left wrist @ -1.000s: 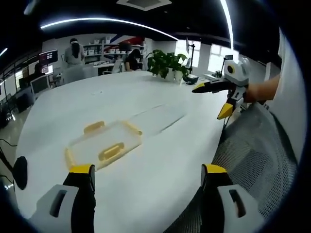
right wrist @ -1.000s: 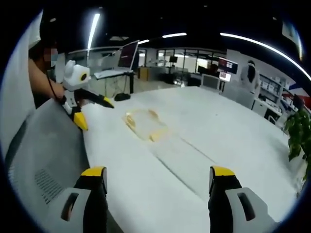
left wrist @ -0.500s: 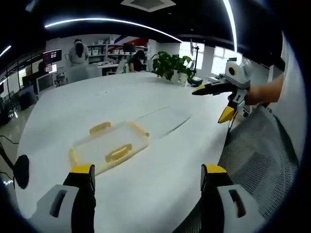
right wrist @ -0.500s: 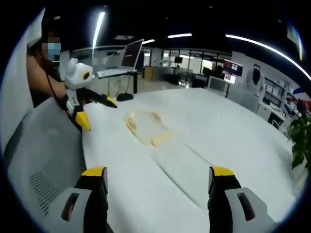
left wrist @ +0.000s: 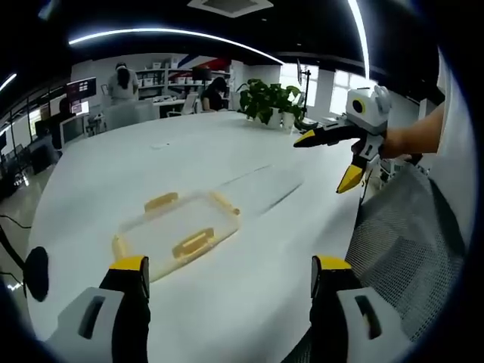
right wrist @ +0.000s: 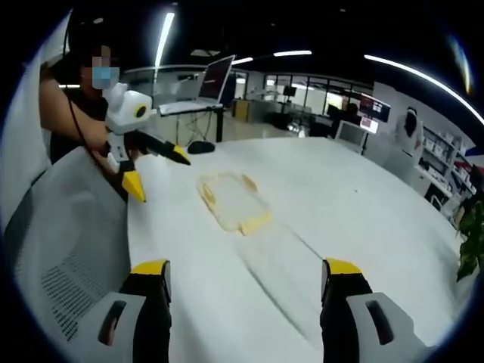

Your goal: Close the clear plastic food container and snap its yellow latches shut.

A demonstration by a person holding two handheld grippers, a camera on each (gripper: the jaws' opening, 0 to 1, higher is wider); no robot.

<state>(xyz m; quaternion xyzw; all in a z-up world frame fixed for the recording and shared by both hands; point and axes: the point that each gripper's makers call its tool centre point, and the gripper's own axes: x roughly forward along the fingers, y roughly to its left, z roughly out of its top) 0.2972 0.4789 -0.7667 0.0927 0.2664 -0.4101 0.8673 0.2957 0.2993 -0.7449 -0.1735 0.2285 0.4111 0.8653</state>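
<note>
**A:** so where's this at? looks like nothing's started tbh

**B:** pretty much. The container sits flat on the white table, ahead of the left gripper and a bit to its left side in the left gripper view. Yellow latches are visible on its edges, at least three by my count. There's a faint clear sheet-like shape just beyond it on the table, could be the lid, can't say for sure.

**A:** and the grippers?

**B:** both up in the air, well apart from the container, touching nothing. Left one's jaws spread wide, empty. Right gripper same deal, jaws apart w/ nothing between, container further out ahead of it. You can also see the right one from the left gripper view, held over the mesh chair back, jaws splayed.

**A:** so what's left?

**B:** imo everything: get the lid seated, then press each latch down. No latch looks handled yet, but too small to tell if any's snapped.
</note>
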